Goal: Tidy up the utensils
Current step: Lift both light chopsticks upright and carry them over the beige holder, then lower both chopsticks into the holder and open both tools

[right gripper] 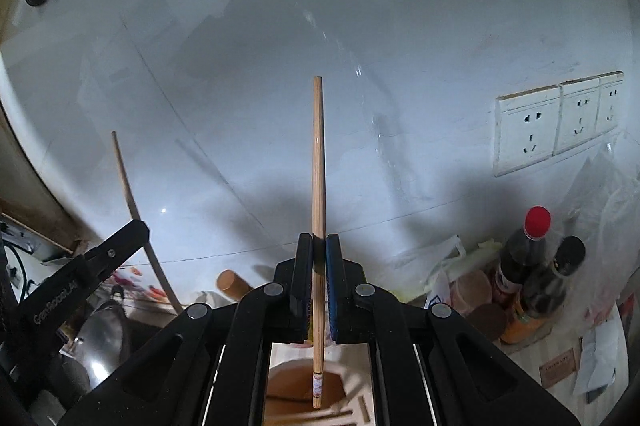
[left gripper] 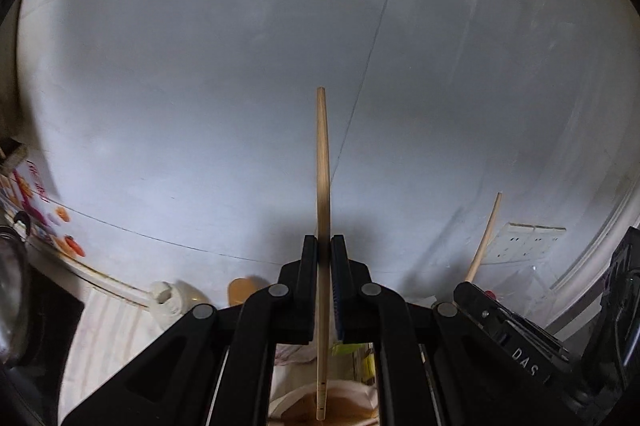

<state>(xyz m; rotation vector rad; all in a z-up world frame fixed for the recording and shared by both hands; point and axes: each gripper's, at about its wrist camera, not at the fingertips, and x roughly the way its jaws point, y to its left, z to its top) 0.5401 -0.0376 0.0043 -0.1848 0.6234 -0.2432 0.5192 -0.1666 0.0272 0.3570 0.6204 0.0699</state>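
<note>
White tiled wall fills both views; triple wall socket at right. Below: two dark sauce bottles, a brown bowl. Two chopsticks: left gripper is clamped on one chopstick, right gripper on the other chopstick, both held above the bowl.

The chopstick in the left gripper is showing pale, matt, fine-grained wood; the second chopstick in the right gripper is looking the same. Both grippers are appearing as matt black plastic. The tiled wall is gleaming glossy white, the pot shining like metal, and the bottles are looking like dark glossy plastic or glass.
</note>
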